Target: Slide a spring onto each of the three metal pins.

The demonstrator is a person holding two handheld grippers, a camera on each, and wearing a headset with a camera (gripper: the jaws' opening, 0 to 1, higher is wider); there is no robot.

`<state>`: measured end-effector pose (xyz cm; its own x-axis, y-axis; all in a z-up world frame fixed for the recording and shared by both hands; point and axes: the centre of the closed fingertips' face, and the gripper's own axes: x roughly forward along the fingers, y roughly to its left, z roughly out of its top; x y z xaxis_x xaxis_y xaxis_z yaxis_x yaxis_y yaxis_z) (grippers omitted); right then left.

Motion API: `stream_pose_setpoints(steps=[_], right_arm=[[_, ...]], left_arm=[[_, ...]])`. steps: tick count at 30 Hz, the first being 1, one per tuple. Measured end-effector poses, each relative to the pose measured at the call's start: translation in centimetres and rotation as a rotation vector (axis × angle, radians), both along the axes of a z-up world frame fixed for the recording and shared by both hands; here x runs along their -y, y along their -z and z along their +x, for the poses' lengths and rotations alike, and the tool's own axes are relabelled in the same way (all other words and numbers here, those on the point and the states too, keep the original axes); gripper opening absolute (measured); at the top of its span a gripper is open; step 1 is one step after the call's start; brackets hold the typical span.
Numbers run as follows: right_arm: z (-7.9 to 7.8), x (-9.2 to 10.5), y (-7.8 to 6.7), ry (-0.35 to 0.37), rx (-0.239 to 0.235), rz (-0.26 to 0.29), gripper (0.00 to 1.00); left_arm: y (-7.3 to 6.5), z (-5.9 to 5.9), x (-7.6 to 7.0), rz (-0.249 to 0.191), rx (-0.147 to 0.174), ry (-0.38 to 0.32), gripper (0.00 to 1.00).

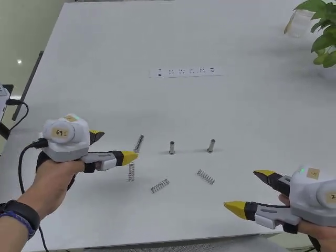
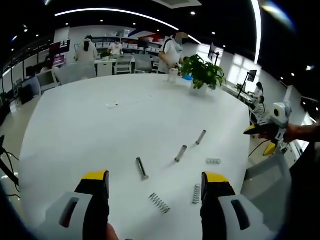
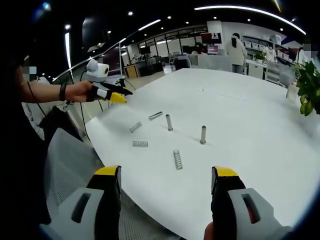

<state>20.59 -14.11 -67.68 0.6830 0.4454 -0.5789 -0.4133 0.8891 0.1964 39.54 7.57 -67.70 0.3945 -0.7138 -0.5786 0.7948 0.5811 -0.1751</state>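
Fingers [image 2: 95, 180] of the left gripper [image 1: 114, 146] are spread wide and hold nothing. Fingers [image 3: 107, 176] of the right gripper [image 1: 248, 190] are spread wide too, and they are empty as well. Both grippers hang above the table [image 1: 210, 42], near its front edge, and touch none of the parts.

Three springs lie flat on the table. The left spring [image 1: 131, 171] is just below the left gripper's tip. The middle spring [image 1: 160, 185] and the right spring [image 1: 206, 177] lie a bit apart from it. Behind the springs is a row of three pins. The middle pin [image 1: 171, 147] and the right pin [image 1: 211, 145] stand up straight. The left pin [image 1: 138, 143] looks tipped over, lying or leaning; it is hard to tell which.

No spring is on a pin yet, so the job looks like it has not begun. All three springs are left to do. The tipped pin may need to be stood up or held first.

Farther back on the table is a white strip of sockets [image 1: 185, 72]. A green plant [image 1: 323, 31] sits at the far right.
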Motion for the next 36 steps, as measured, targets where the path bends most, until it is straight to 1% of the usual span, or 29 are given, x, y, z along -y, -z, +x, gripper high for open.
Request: stream_pose_setpoints(steps=[10,12,19,23,31,36], right_arm=[[0.4,0.0,-0.1,0.002,0.002,-0.003,0.72],[0.4,0.0,-0.1,0.003,0.002,-0.003,0.72],[0.3,0.1,0.0,0.003,-0.004,-0.006,0.72],[0.2,0.2,0.1,0.008,-0.007,-0.008,0.72],[0.1,0.5,0.2,0.022,-0.010,-0.006,0.72],[0.2,0.3,0.3,0.022,-0.010,-0.003,0.72]], left_arm=[[1.3,1.3,0.3,0.026,-0.018,-0.003,0.66],[1.8,1.8,0.3,0.034,-0.023,-0.006,0.66],[2.8,2.5,1.0,0.050,-0.038,-0.004,0.61],[3.4,2.9,1.3,0.060,-0.047,-0.009,0.60],[4.5,3.6,1.8,0.065,-0.070,-0.032,0.57],[5.0,4.2,2.2,0.054,-0.086,-0.052,0.54]])
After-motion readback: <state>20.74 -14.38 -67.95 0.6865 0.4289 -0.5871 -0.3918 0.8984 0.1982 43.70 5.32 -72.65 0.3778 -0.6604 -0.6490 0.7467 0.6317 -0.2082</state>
